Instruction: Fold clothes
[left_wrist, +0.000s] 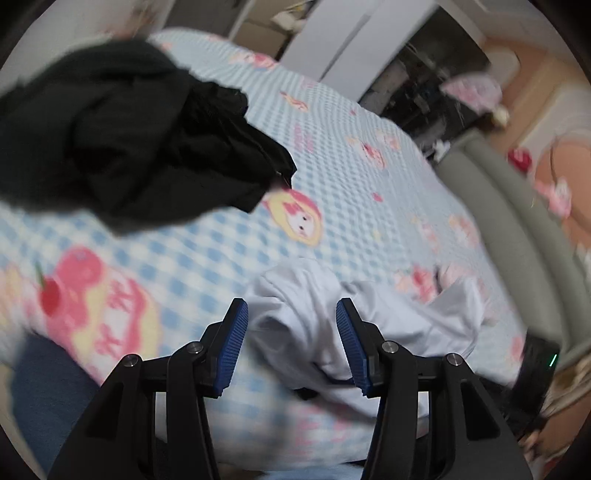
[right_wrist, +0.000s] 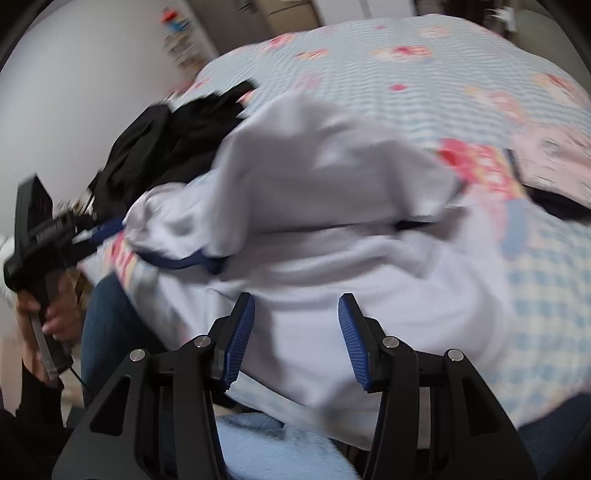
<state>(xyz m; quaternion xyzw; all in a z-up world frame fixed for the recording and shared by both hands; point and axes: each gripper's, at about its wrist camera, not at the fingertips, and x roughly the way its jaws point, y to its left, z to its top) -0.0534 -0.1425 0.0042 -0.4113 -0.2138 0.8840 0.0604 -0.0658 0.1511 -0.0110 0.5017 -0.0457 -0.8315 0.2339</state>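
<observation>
A crumpled white garment (left_wrist: 332, 325) with a dark blue trim lies on the near part of the bed. In the right wrist view the same white garment (right_wrist: 332, 240) fills the middle, bunched in folds. My left gripper (left_wrist: 291, 314) is open above its left end, nothing between the blue pads. My right gripper (right_wrist: 297, 306) is open over the garment's near edge, its pads apart and holding nothing. The other gripper (right_wrist: 99, 230) shows at the left, held by a hand (right_wrist: 51, 321). Both views are motion-blurred.
A pile of black clothes (left_wrist: 129, 140) lies on the blue checked cartoon bedsheet (left_wrist: 332, 147) at the far left. A grey padded bed frame (left_wrist: 517, 229) runs along the right. A light blue fluffy cloth (right_wrist: 273, 446) sits under my right gripper. A pink garment (right_wrist: 550, 158) lies at the right.
</observation>
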